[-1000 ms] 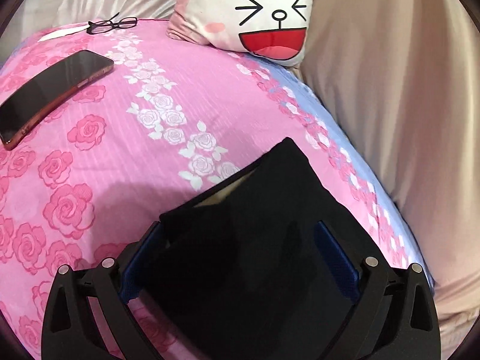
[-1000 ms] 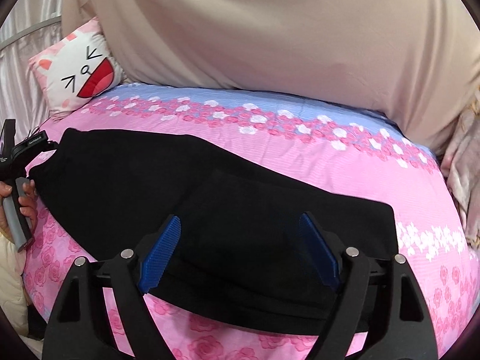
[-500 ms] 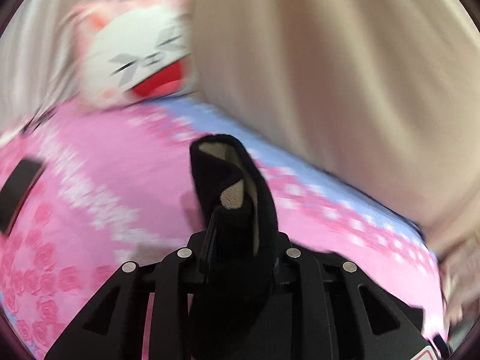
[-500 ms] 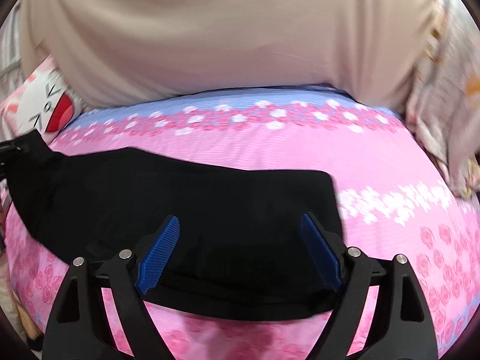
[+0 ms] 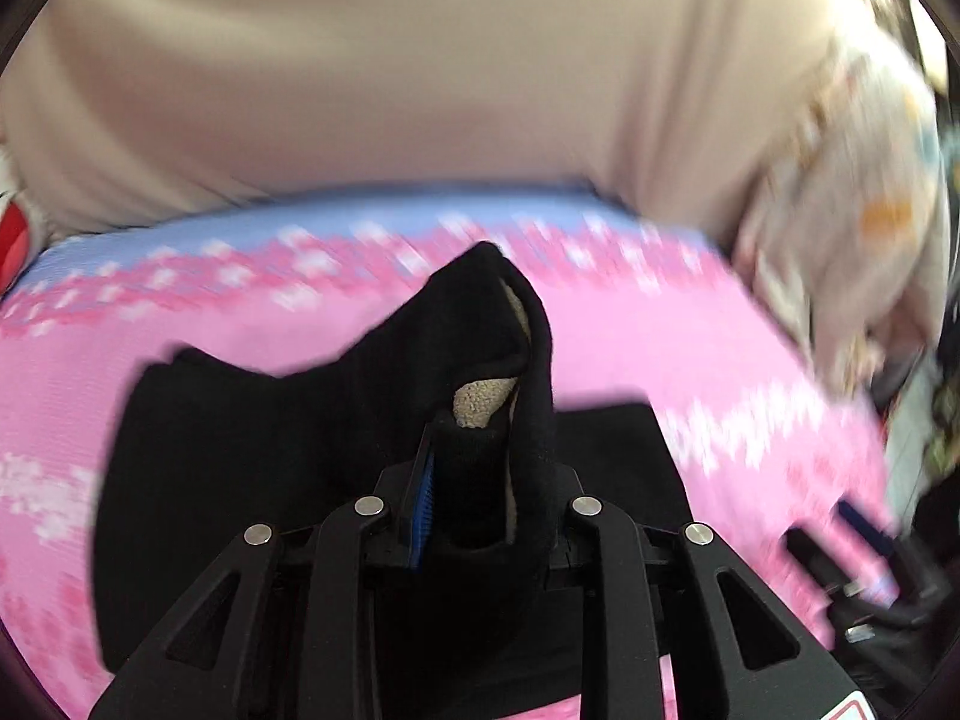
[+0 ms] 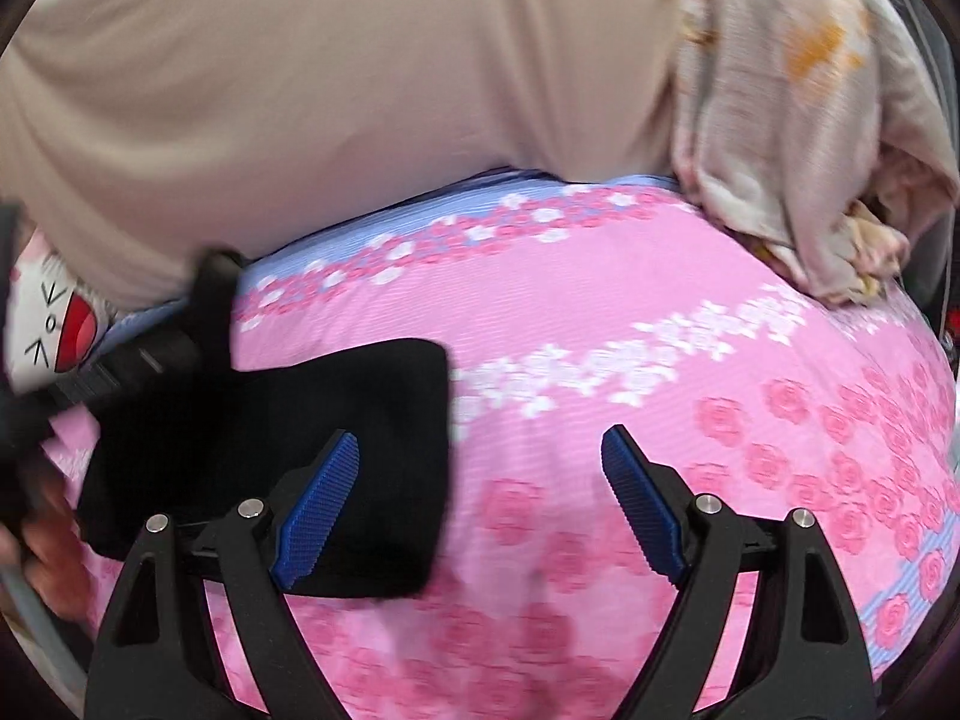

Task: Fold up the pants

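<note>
The black pants (image 6: 282, 420) lie folded on the pink flowered bed sheet (image 6: 690, 420). My left gripper (image 5: 474, 438) is shut on one end of the pants (image 5: 456, 336), whose beige fleece lining shows, and holds it lifted over the folded part (image 5: 240, 438). My right gripper (image 6: 480, 468) is open and empty, low over the sheet, its left finger over the pants' right edge. The left gripper shows blurred at the left of the right wrist view (image 6: 180, 324).
A large beige cushion (image 6: 360, 90) runs along the back of the bed. A cartoon-face pillow (image 6: 54, 324) sits at the back left. A crumpled pale flowered cloth (image 6: 798, 120) lies at the back right. The right gripper shows blurred in the left wrist view (image 5: 858, 558).
My left gripper shut on the pants' end, lifted it and swung it right over the rest. My right gripper stayed open and shifted right, toward the pants' right edge.
</note>
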